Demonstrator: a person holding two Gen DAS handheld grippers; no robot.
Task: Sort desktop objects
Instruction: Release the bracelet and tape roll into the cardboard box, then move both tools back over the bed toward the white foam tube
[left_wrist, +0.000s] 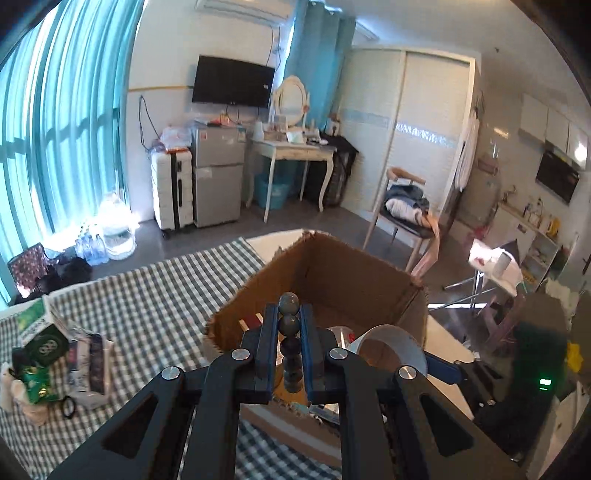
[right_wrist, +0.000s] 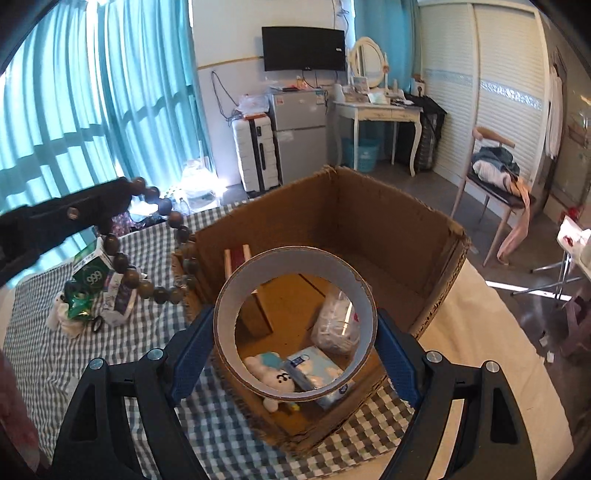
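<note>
Both fingers pairs grip: left pinches beads (left_wrist: 289, 325), whose probably closed loop only right's tape-roll (right_wrist: 295, 325) view shows.

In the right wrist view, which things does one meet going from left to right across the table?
Green medicine box → bead string → tape roll held over the cardboard box → chair.

Each claw is a matte black plastic linkage frame with triangular cut-outs and round silver screw heads at its joints. The left claw (left_wrist: 289, 345) and right claw (right_wrist: 295, 349) carry textured blue finger pads (right_wrist: 190, 356).
</note>
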